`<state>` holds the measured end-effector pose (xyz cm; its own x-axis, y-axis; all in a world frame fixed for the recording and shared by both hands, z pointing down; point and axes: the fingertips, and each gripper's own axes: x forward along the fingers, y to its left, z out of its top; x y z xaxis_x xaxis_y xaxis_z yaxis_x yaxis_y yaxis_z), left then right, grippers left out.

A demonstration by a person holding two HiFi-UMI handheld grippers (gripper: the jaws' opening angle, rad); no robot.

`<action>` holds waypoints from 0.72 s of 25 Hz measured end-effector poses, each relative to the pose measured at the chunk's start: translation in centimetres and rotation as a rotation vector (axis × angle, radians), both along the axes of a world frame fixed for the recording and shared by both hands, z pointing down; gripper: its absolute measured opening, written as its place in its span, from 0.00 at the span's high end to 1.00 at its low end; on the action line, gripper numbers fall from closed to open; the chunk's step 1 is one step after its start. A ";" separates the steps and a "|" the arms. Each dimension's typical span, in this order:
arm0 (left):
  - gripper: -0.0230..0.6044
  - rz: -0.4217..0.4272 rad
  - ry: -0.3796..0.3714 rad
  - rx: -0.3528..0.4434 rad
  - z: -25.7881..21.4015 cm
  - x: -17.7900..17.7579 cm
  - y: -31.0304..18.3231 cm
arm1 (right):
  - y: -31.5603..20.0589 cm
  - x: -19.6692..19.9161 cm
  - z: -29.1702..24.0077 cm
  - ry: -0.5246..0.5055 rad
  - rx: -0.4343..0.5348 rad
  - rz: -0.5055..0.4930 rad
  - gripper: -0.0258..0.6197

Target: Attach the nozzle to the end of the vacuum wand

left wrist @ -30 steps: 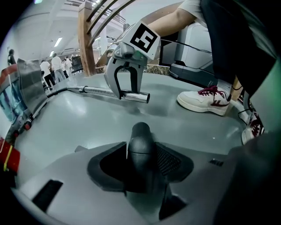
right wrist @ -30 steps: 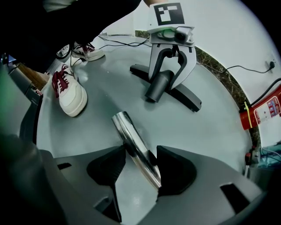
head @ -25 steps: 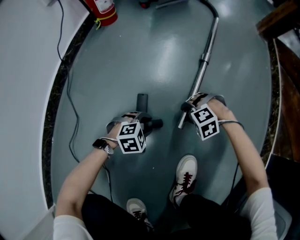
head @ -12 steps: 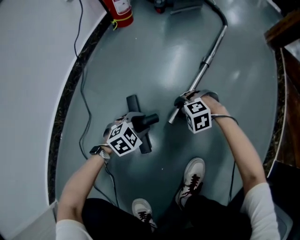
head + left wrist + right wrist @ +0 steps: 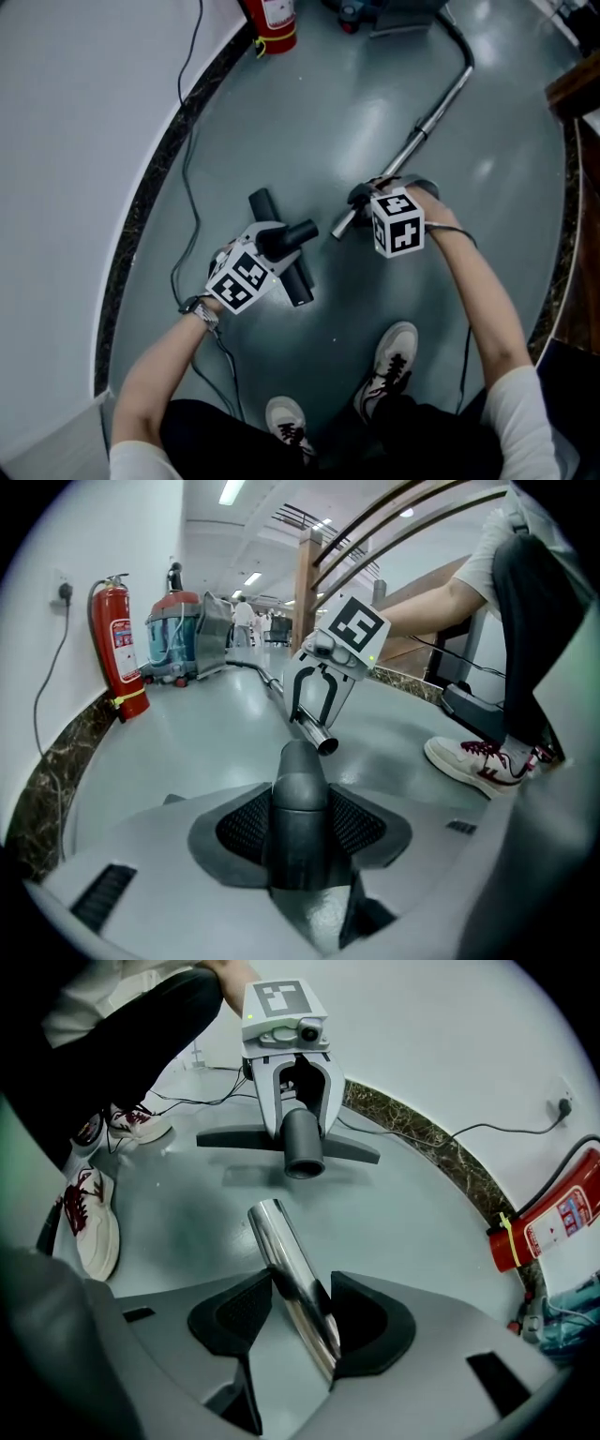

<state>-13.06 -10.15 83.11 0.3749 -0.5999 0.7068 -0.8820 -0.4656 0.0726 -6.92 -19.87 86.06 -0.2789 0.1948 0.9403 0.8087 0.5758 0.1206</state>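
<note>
The dark T-shaped nozzle (image 5: 279,251) is held off the floor with my left gripper (image 5: 272,242) shut on its round neck (image 5: 298,803). The neck's open end (image 5: 302,1152) points at the wand's tip. The chrome vacuum wand (image 5: 412,141) runs from the vacuum at the top down to its open tip (image 5: 336,231). My right gripper (image 5: 361,202) grips the wand (image 5: 292,1274) just behind that tip, its jaws closing on the tube. In the left gripper view the wand tip (image 5: 319,739) hangs a short way beyond the neck, not touching it.
A red fire extinguisher (image 5: 272,21) stands by the curved wall, with the vacuum body (image 5: 178,635) beside it. A black cable (image 5: 183,216) trails along the dark floor border. The person's two shoes (image 5: 389,361) are close below the grippers. A wooden stair rail (image 5: 309,569) rises at the right.
My left gripper has rolled and lifted the nozzle, swinging its crossbar diagonal. The neck and the wand tip now stand closer together. The right gripper has shifted a little with the wand.
</note>
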 end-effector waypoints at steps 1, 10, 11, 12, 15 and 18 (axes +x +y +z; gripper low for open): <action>0.66 -0.016 0.011 -0.001 -0.1 -0.3 0.1 | 0.2 -0.4 -0.2 -0.004 0.000 -0.005 0.63; 0.66 -0.092 0.092 -0.014 0.0 -1.8 1.5 | 0.9 -0.7 -0.4 0.013 0.039 -0.101 0.67; 0.66 -0.101 0.106 -0.015 -0.1 -1.9 1.5 | 1.0 -0.4 -0.4 0.020 0.047 -0.118 0.68; 0.66 -0.107 0.118 -0.018 -0.2 -1.9 1.5 | 1.0 -0.1 -0.3 0.025 0.055 -0.135 0.68; 0.66 -0.104 0.139 -0.029 -0.1 -1.8 1.6 | 1.1 0.4 -0.3 0.030 0.086 -0.188 0.70; 0.66 -0.097 0.156 -0.053 0.1 -1.2 1.9 | 1.5 0.8 -0.4 0.041 0.114 -0.254 0.71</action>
